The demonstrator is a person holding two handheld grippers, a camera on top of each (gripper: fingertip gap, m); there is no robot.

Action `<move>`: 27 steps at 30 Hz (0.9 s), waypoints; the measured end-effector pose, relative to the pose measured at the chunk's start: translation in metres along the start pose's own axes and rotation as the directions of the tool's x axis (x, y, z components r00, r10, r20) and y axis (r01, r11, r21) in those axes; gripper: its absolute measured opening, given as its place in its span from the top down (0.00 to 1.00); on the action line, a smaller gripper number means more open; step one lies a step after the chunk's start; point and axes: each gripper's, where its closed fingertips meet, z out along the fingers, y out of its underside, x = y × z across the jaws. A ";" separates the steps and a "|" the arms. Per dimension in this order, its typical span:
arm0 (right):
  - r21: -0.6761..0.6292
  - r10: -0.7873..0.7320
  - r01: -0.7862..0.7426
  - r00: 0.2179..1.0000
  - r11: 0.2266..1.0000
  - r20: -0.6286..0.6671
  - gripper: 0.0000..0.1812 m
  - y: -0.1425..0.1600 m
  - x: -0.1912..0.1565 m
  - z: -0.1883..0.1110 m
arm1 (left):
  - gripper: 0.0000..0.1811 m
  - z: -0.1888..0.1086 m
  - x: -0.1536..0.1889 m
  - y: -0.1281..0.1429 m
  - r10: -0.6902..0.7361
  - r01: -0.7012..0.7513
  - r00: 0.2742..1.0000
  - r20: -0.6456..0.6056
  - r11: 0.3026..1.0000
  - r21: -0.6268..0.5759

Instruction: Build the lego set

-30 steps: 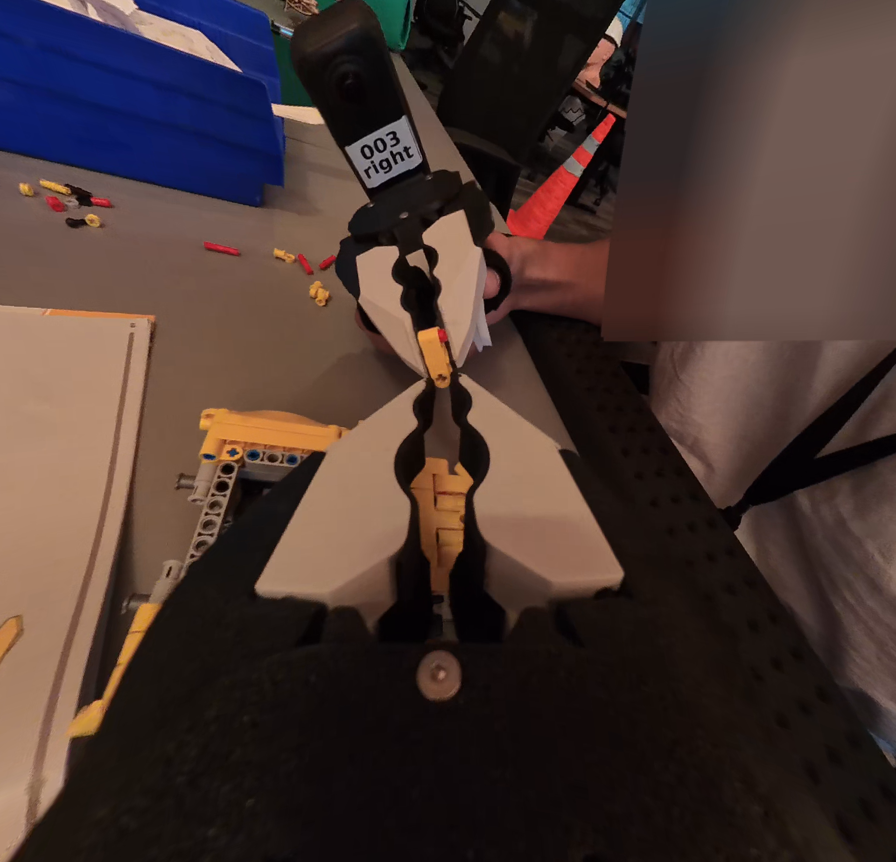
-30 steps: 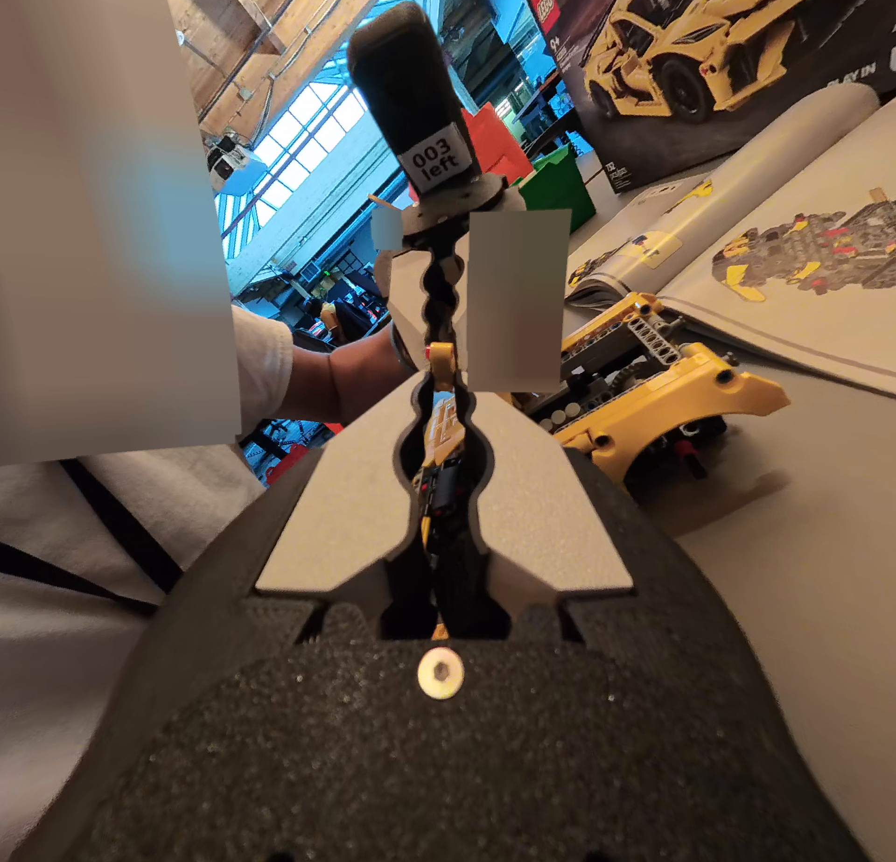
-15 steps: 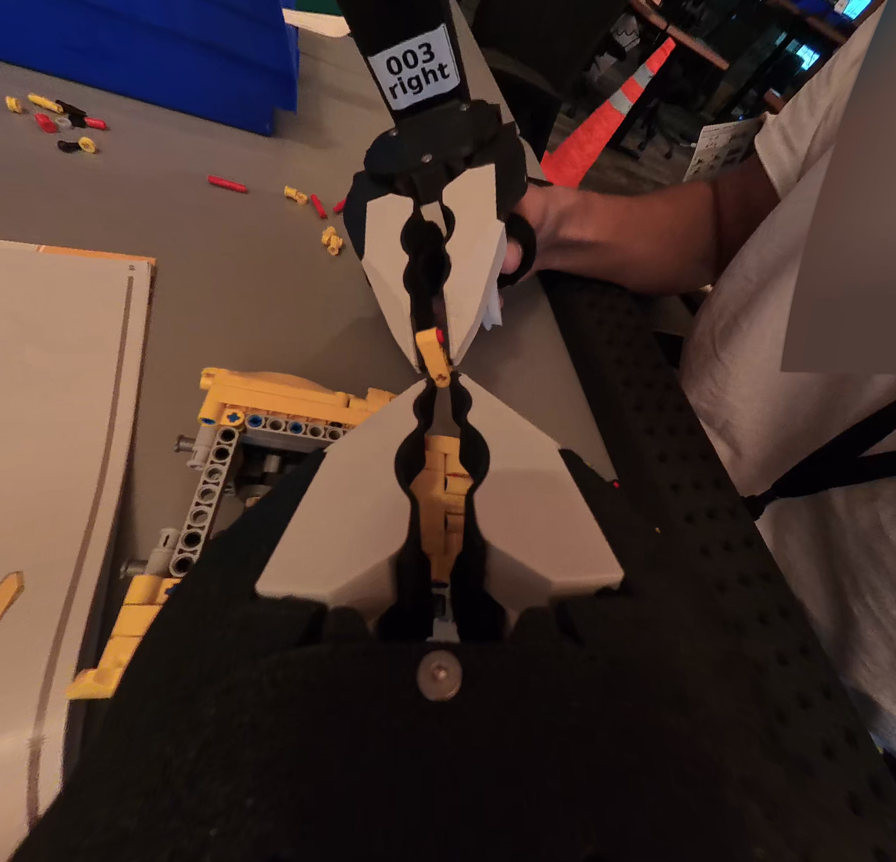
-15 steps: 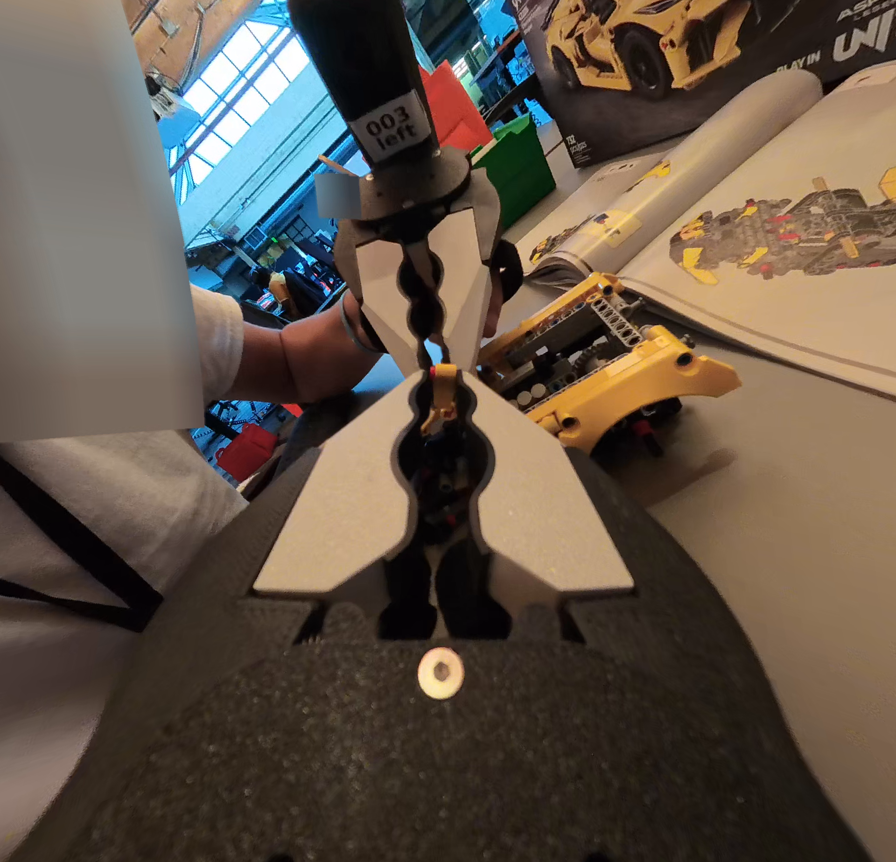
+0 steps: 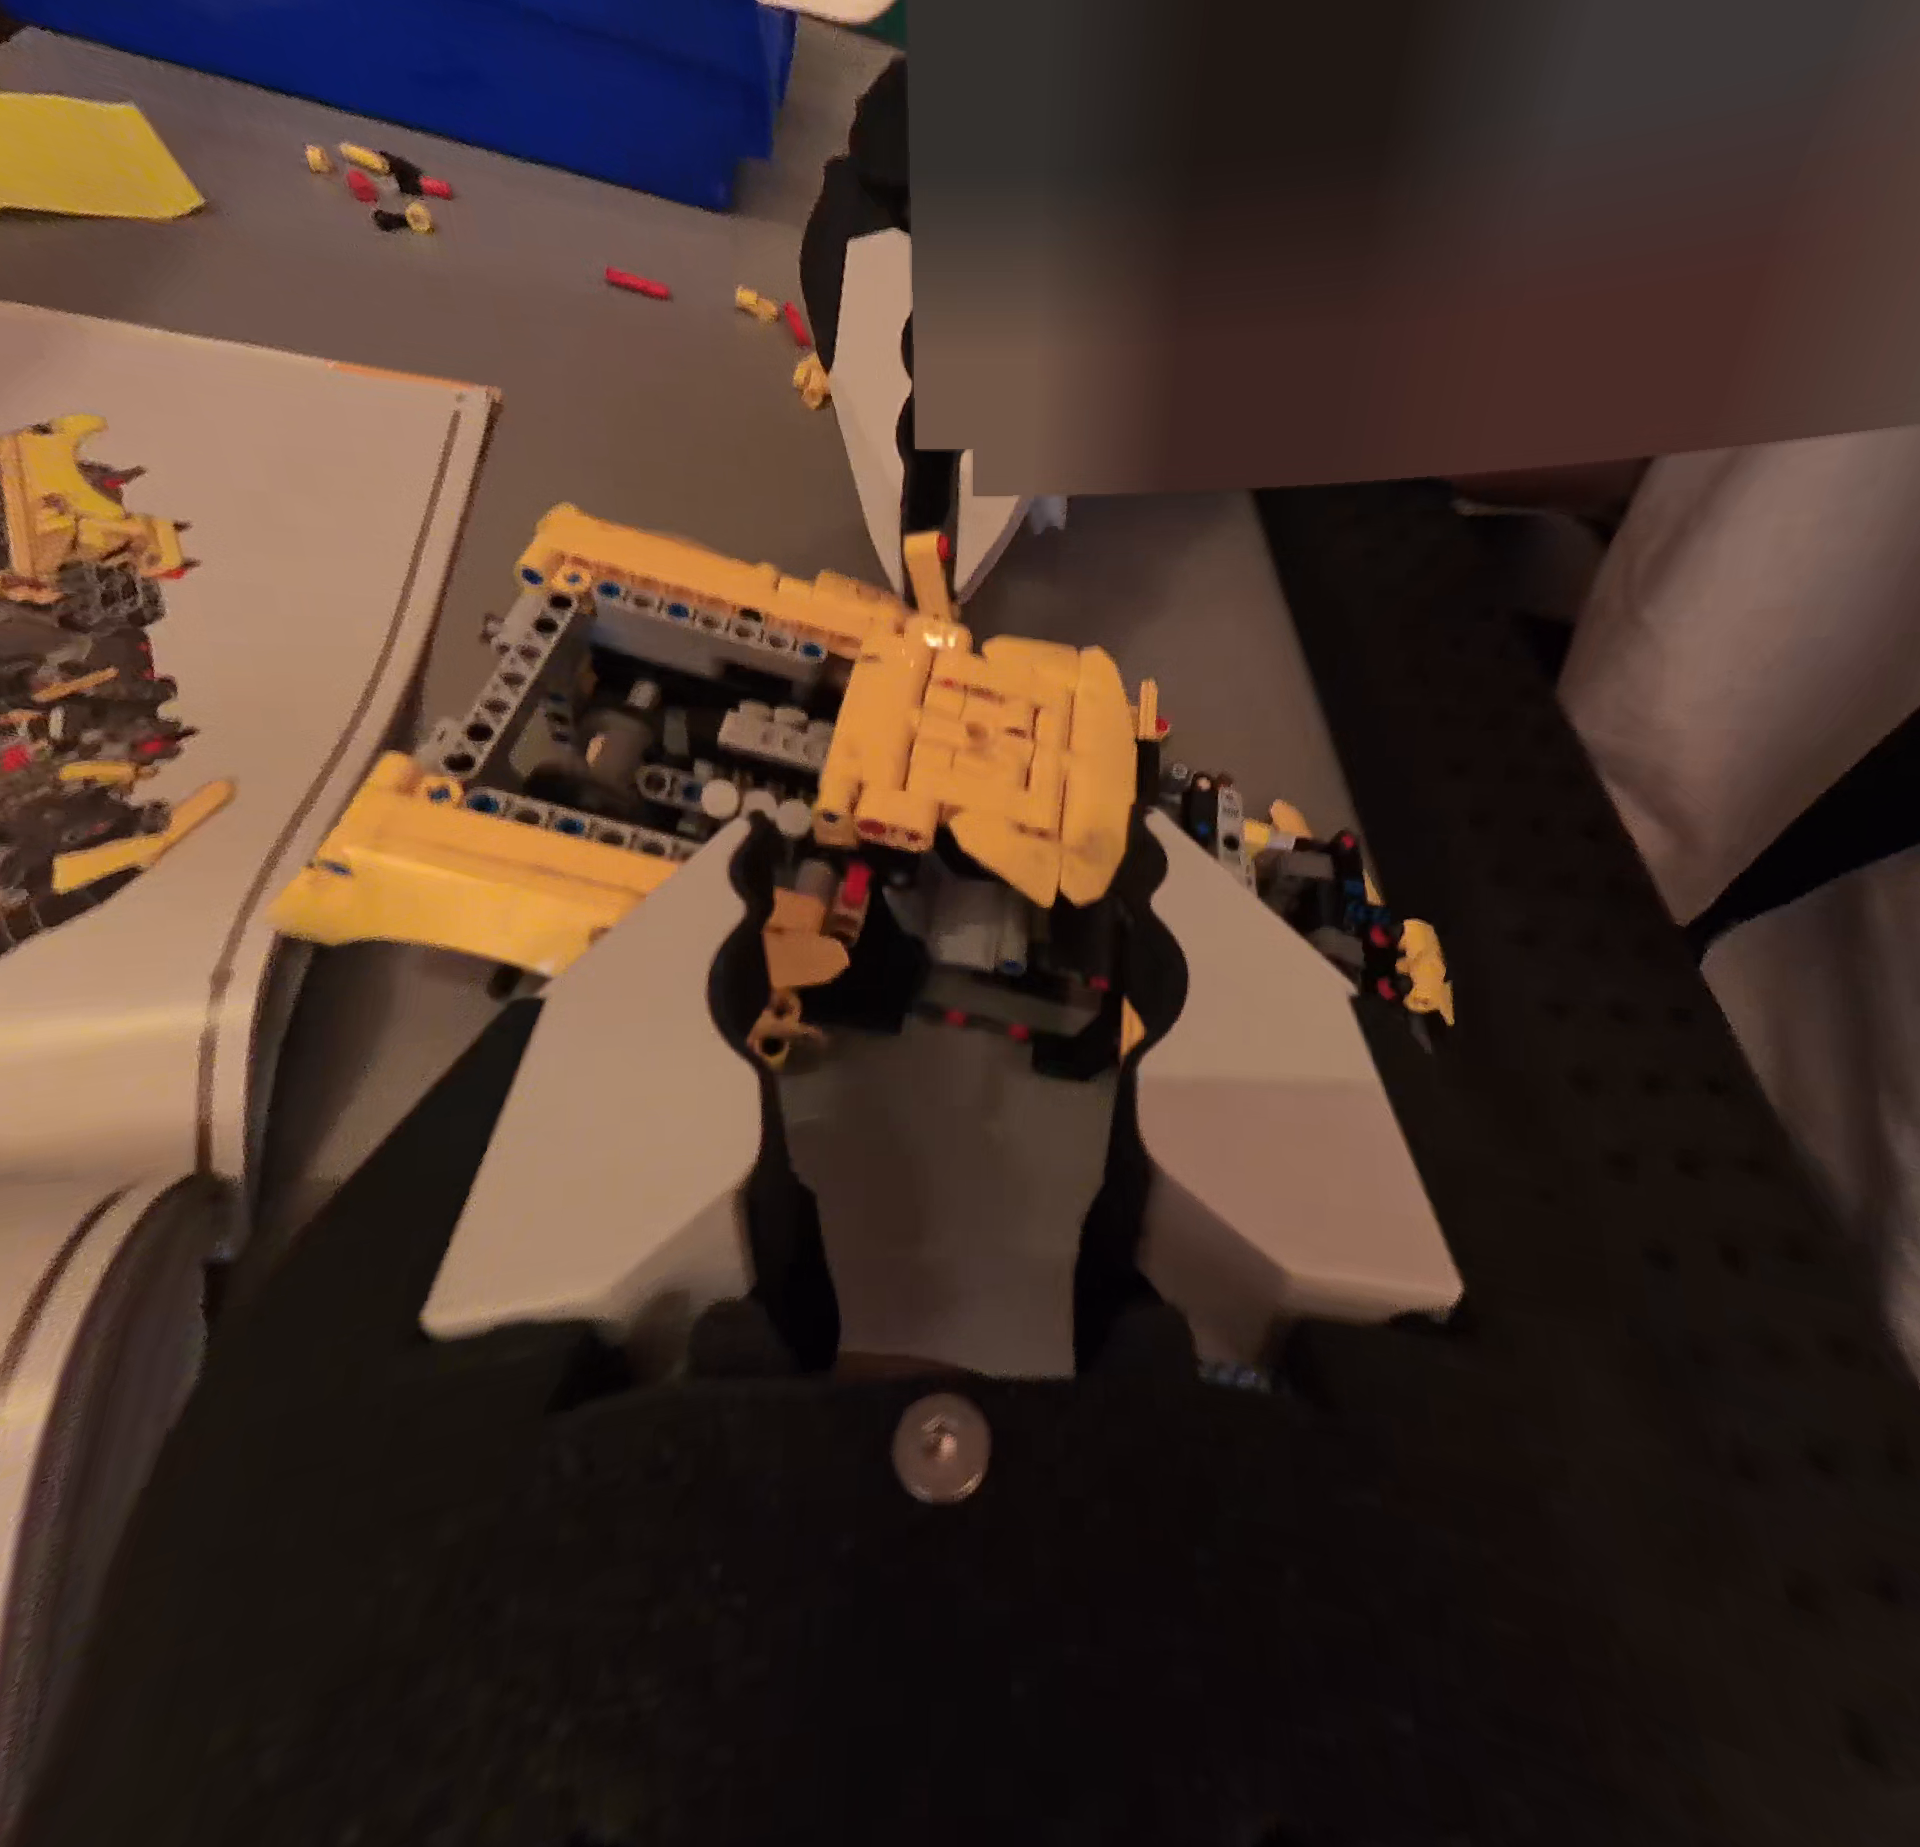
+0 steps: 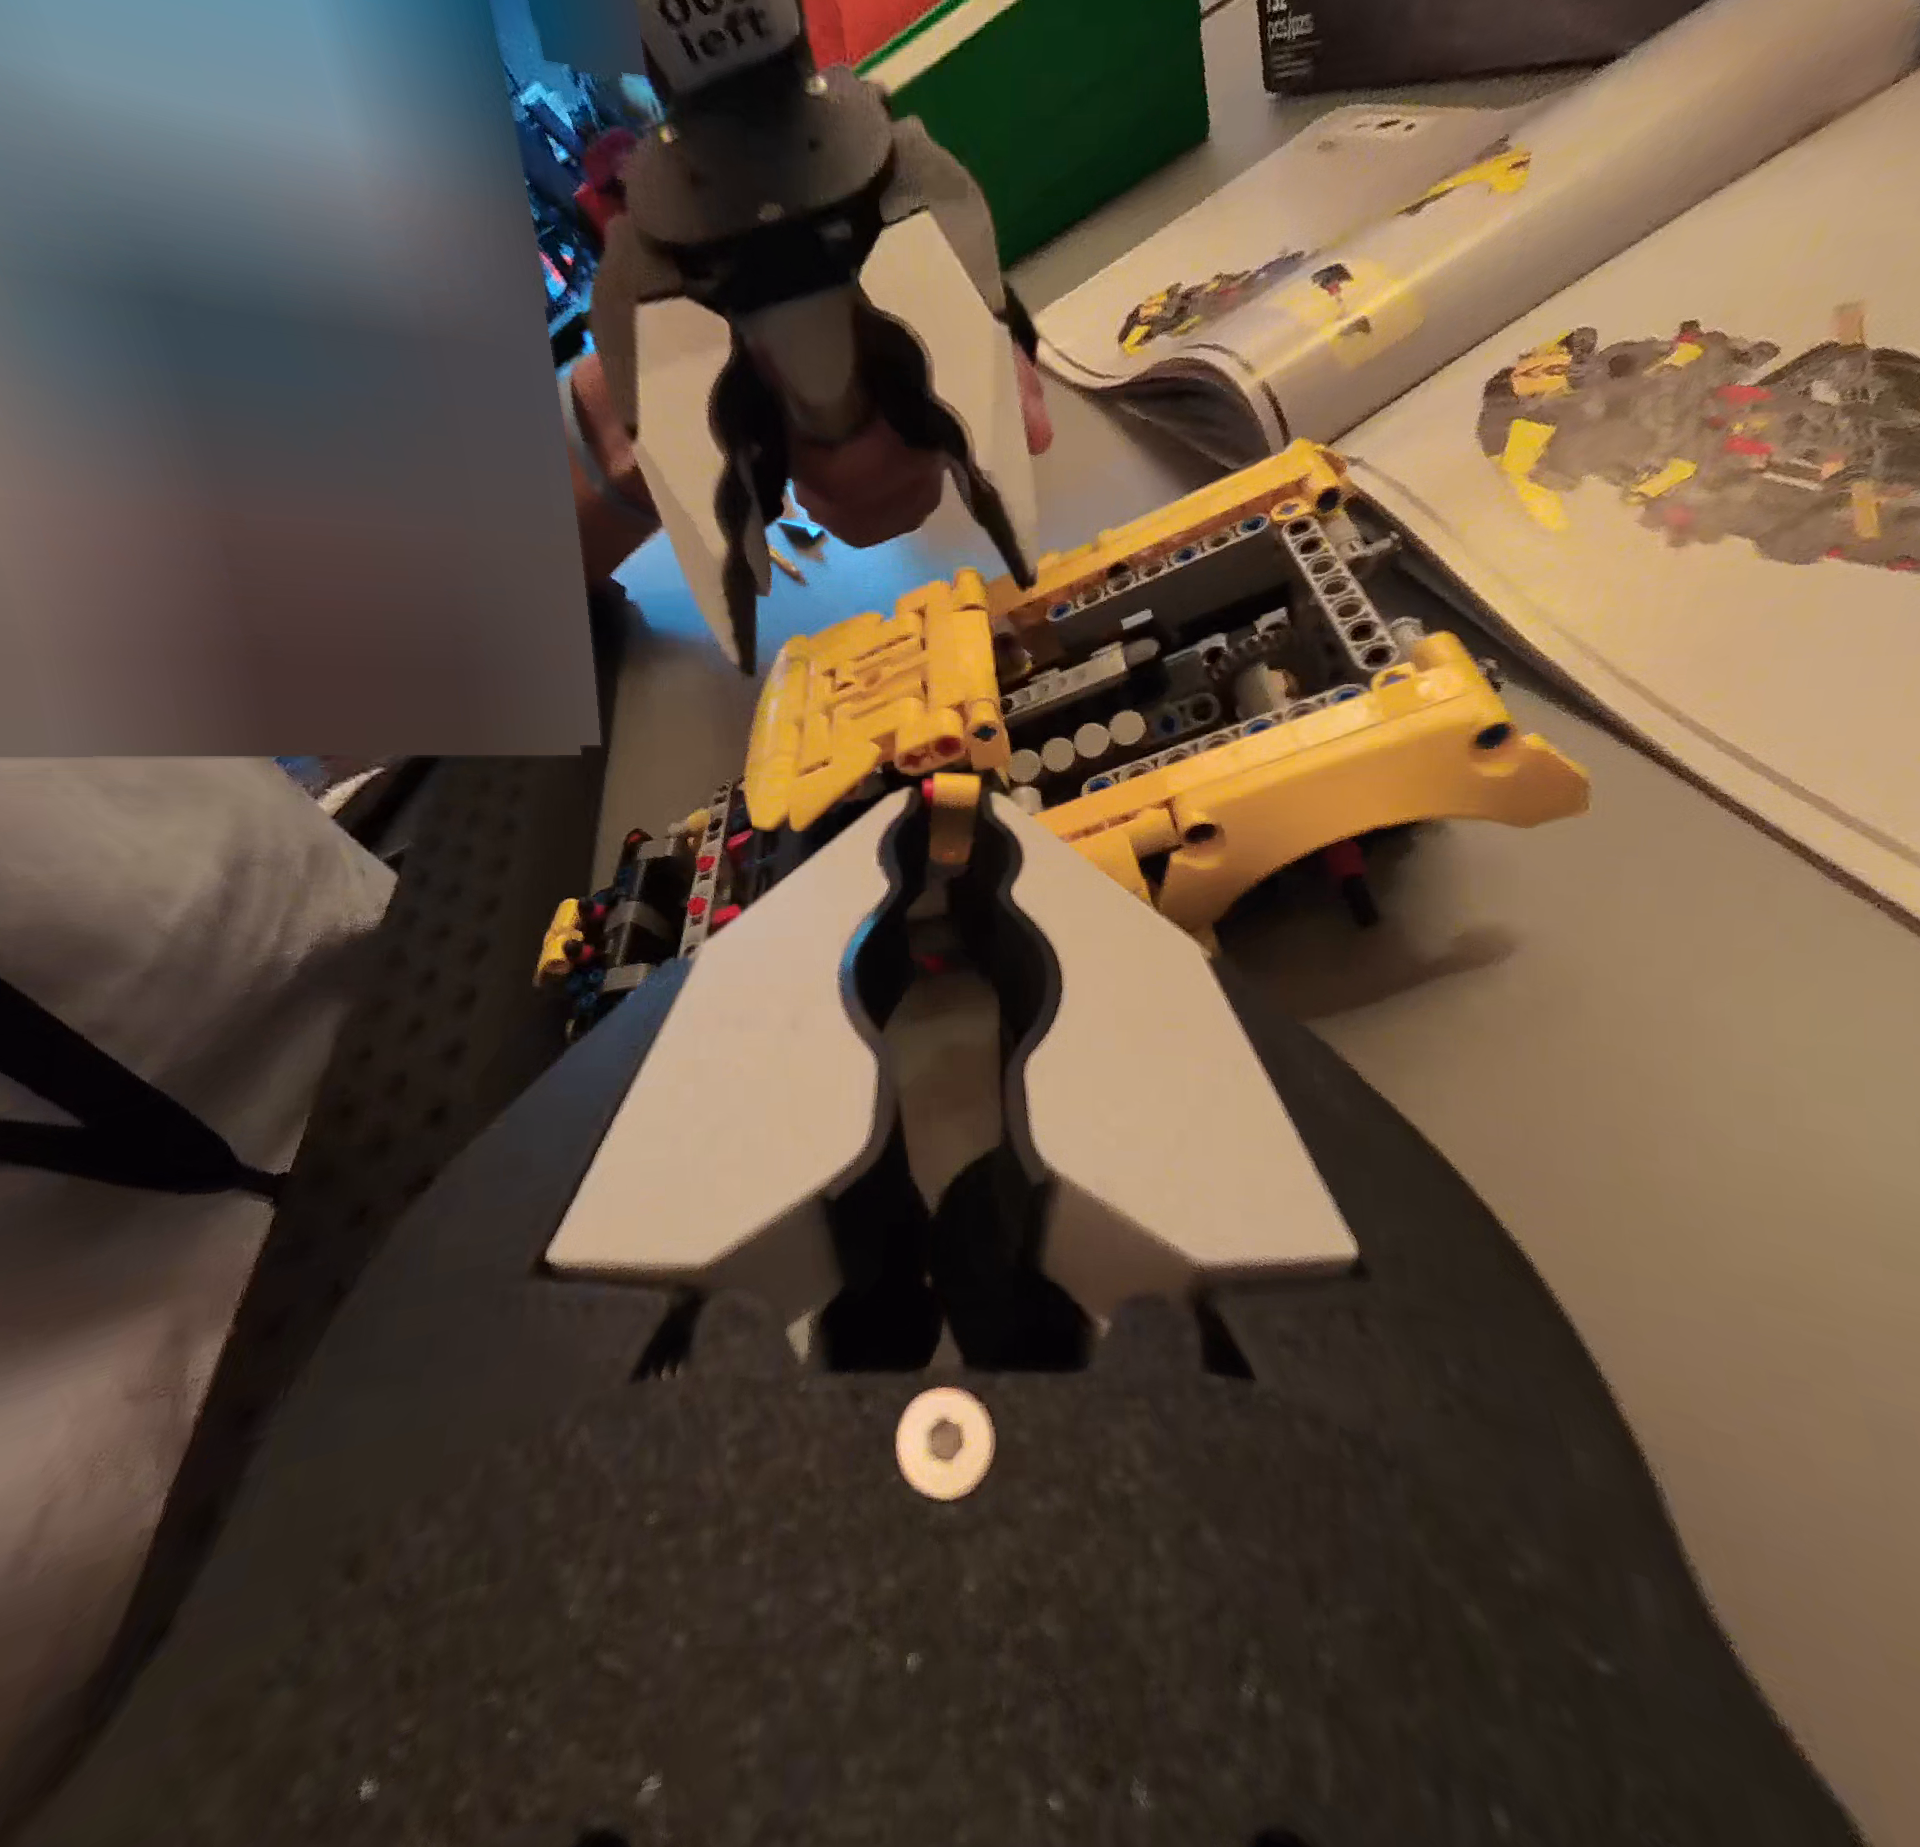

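Observation:
A half-built yellow and grey lego car lies on the grey table. A yellow panel assembly rests on its near end. My left gripper is open and empty, its fingers spread on either side of the panel; in the right wrist view it hangs over the panel's far side. My right gripper is shut on a small yellow piece with a red pin at the panel's edge. In the left wrist view the right gripper holds that piece; a blurred patch hides its upper part.
An open instruction booklet lies beside the car. Blue bins and scattered small pieces are at the back. A green bin and the set's box stand beyond. A black perforated strip runs along the table edge by the person. Some 6 centimeters of space lies between my two pairs of fingers.
My left gripper has opened and let go of the yellow panel assembly, which now rests on the car. Both grippers have come down from the air to the car. My right gripper stays shut.

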 end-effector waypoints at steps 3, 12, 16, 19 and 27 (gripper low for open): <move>-0.045 -0.055 0.053 0.998 0.998 -0.043 0.95 0.008 0.004 0.007 | 0.61 0.001 0.006 0.006 -0.001 0.001 1.000 -0.014 1.000 0.004; -0.038 -0.069 0.067 0.996 0.997 -0.051 0.95 0.006 0.007 0.007 | 0.62 0.017 0.004 0.013 0.050 -0.049 0.999 0.013 0.997 -0.063; -0.017 -0.036 0.036 0.999 0.999 -0.034 0.96 0.004 0.007 0.007 | 0.62 0.016 0.004 0.013 0.050 -0.050 0.999 -0.003 0.997 -0.056; -0.004 -0.009 0.009 1.000 1.000 -0.025 0.96 0.002 0.007 0.008 | 0.62 0.017 0.004 0.014 0.057 -0.057 0.998 -0.004 0.997 -0.052; 0.029 0.124 -0.124 0.992 0.992 -0.002 0.96 0.001 0.009 0.011 | 0.62 0.016 0.004 0.013 0.046 -0.046 0.999 -0.010 0.998 -0.036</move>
